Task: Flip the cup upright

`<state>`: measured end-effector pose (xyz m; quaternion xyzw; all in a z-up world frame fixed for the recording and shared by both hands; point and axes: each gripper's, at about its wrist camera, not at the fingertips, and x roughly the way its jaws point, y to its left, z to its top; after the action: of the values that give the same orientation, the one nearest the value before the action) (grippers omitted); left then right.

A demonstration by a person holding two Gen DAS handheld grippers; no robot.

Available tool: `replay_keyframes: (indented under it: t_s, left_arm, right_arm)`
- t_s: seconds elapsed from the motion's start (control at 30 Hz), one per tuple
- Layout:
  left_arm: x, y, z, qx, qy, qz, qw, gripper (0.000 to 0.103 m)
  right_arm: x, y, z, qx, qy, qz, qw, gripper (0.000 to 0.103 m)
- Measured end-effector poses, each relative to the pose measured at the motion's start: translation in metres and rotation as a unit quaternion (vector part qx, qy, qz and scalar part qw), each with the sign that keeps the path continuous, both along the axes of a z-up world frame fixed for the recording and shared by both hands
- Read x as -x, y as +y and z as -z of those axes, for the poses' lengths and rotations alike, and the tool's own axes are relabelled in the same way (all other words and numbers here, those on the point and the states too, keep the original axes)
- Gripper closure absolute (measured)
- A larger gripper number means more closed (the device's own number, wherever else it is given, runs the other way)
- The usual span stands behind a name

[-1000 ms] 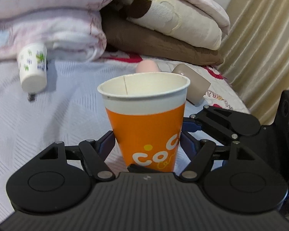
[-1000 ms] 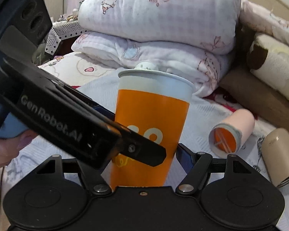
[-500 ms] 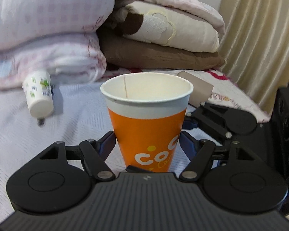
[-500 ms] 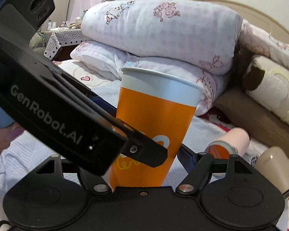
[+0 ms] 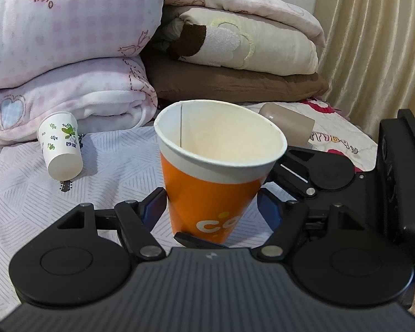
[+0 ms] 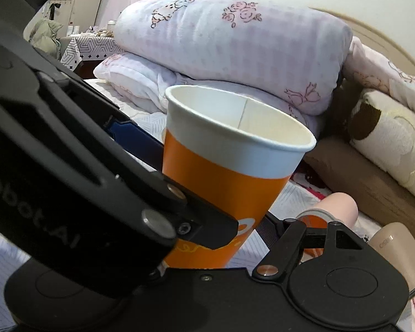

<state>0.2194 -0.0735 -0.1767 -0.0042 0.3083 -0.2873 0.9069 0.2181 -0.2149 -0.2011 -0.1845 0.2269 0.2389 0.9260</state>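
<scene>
**Orange cup mouth-up between both grippers, release pending**

Progress: orange cup [image 5: 207, 188] mouth-up, slightly tilted, over the pale striped bedsheet [image 5: 110, 166]. Flip judged essentially done. Left to do, by judgement: level the cup, set it down, let go, withdraw both tools. Base hidden behind the gripper bodies in both views, so contact with the bed cannot be told.

Left to right, left wrist view:
- White cup with green leaf print [image 5: 59, 145] lying on its side just in front of the folded pink blankets [image 5: 69, 94], closed base toward the camera; contents not visible.
- Left gripper [image 5: 210, 207] with blue pads flanking the lower orange wall. Left pad touching the cup; right pad with a small gap showing. Firm clamp or loose bracket: cannot tell.
- Orange cup interior: bare cream paper with one vertical seam, empty as far as seen.
- Beige tumbler [image 5: 287, 124] on its side behind the cup rim, well apart from the white cup.
- Right gripper [image 5: 265, 178] reaching in from the right, fingers lost behind the cup.

Right wrist view: right gripper [image 6: 224, 215] with only its right finger showing beside the cup, left finger masked by the other tool's body; grip state not determinable. Pink cup [image 6: 329, 211] on its side beyond, orange inside.
</scene>
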Motion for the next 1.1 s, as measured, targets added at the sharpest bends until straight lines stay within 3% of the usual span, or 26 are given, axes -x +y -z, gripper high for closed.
replay_keyframes:
  t_s: [0.37,0.57,0.73,0.9,1.1]
  left_arm:
    - [-0.009,0.004,0.005,0.015,0.048,-0.013,0.9986,0.028]
    - [-0.013,0.008,0.004,-0.002,0.07,-0.034,0.997,0.025]
    - [-0.004,0.013,-0.006,-0.008,0.101,-0.042,0.9939,0.023]
    - [0.005,0.013,-0.017,-0.021,0.075,-0.032,0.9964,0.023]
    - [0.01,0.024,-0.02,-0.035,0.112,-0.041,0.9923,0.023]
  right_arm:
    - [-0.001,0.008,0.0,0.01,0.029,0.005,1.0,0.02]
    - [0.0,0.004,0.002,-0.006,0.075,0.035,0.997,0.018]
    - [0.009,0.0,-0.002,0.016,0.136,0.055,0.989,0.015]
    - [0.018,-0.002,-0.017,0.011,0.122,0.069,0.99,0.015]
    - [0.024,-0.006,-0.022,0.017,0.132,0.096,0.987,0.015]
